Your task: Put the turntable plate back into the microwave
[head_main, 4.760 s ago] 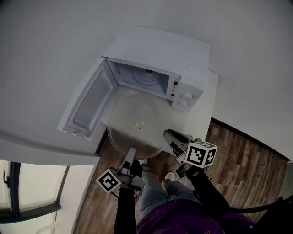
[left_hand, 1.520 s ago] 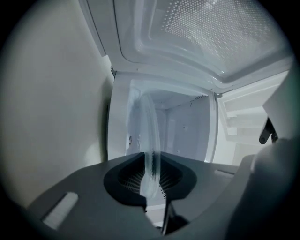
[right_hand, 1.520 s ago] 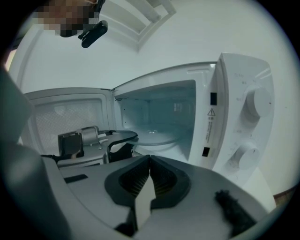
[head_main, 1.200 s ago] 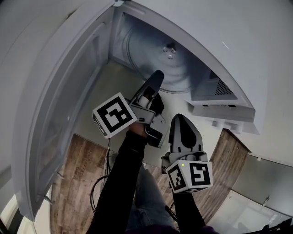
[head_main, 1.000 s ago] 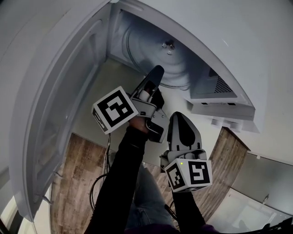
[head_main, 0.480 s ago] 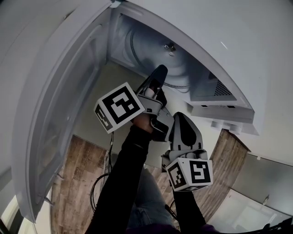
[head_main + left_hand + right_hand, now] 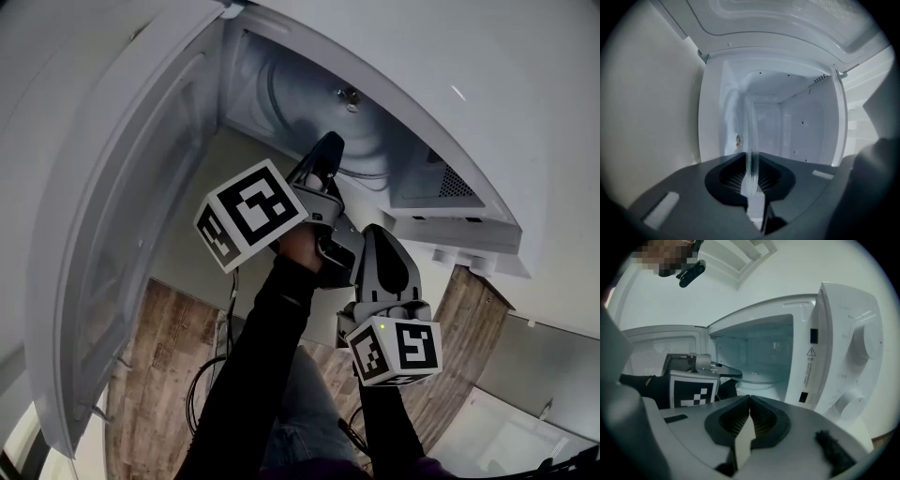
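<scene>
Finds the clear round glass turntable plate (image 7: 750, 136) inside the cavity of the white microwave (image 7: 843, 333), rim pinched between the closing jaws of the left gripper (image 7: 751, 173). Records the right gripper (image 7: 750, 401) outside the front, jaws pressed together on nothing. Notes a warning-triangle label (image 7: 811, 352) on the door frame, print below too small to read.

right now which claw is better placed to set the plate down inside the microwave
Left. The left claw is closing on the rim of the turntable plate, and the plate reaches into the microwave. The right claw is shut, empty, and sits outside the opening.
</scene>
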